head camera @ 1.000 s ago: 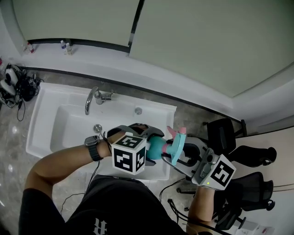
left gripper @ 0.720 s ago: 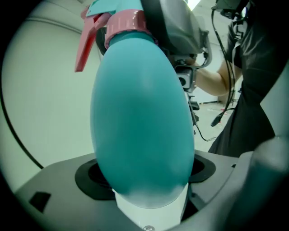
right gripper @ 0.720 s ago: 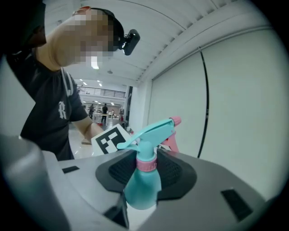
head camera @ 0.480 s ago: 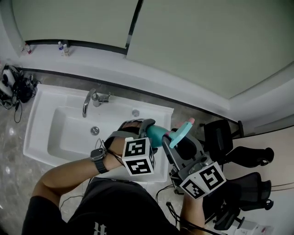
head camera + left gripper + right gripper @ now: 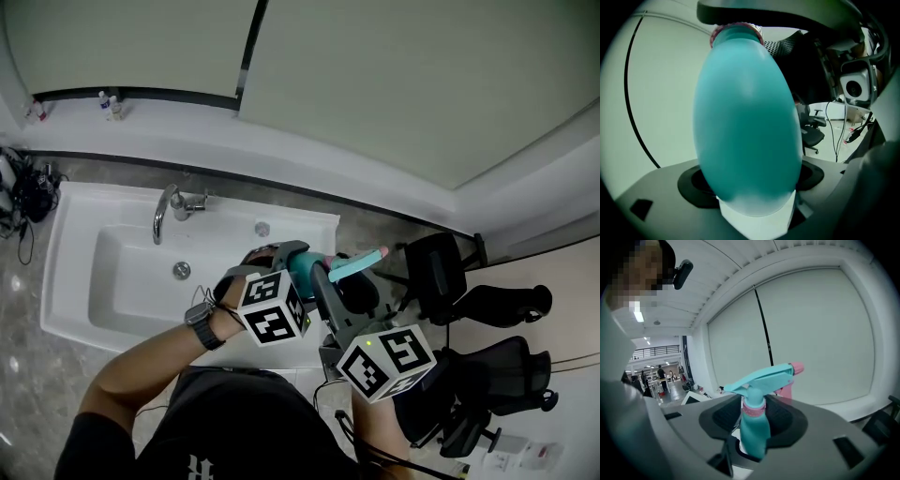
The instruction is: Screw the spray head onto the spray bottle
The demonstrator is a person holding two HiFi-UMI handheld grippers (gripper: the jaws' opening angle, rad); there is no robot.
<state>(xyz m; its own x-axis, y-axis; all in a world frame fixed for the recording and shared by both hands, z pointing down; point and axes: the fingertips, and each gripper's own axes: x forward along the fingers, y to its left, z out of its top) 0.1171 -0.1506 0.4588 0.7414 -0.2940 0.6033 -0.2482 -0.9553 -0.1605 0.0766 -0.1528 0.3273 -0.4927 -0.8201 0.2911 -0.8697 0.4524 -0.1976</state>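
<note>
In the head view I hold a teal egg-shaped spray bottle (image 5: pixel 302 269) over the sink's right end, and my left gripper (image 5: pixel 289 259) is shut on it. Seen from the left gripper view, the spray bottle (image 5: pixel 745 126) fills the picture, with a pink collar (image 5: pixel 736 31) at its top. The teal spray head (image 5: pixel 354 266) with its pink nozzle sits at the bottle's mouth and points right. My right gripper (image 5: pixel 328 274) comes up from below and is shut on it. The right gripper view has the spray head (image 5: pixel 761 378) upright above its pink collar (image 5: pixel 753 409), between the jaws of my right gripper (image 5: pixel 753 430).
A white sink (image 5: pixel 75 314) with a chrome faucet (image 5: pixel 169 208) lies to the left. Black office chairs (image 5: pixel 441 272) stand to the right. Small bottles (image 5: pixel 107 103) stand on the back ledge and a tangle of cables (image 5: pixel 23 199) lies at the far left.
Both grippers have drifted left and closer together. The right gripper's cube has swung in under the bottle, and the spray head has turned from nozzle-up to nozzle-right.
</note>
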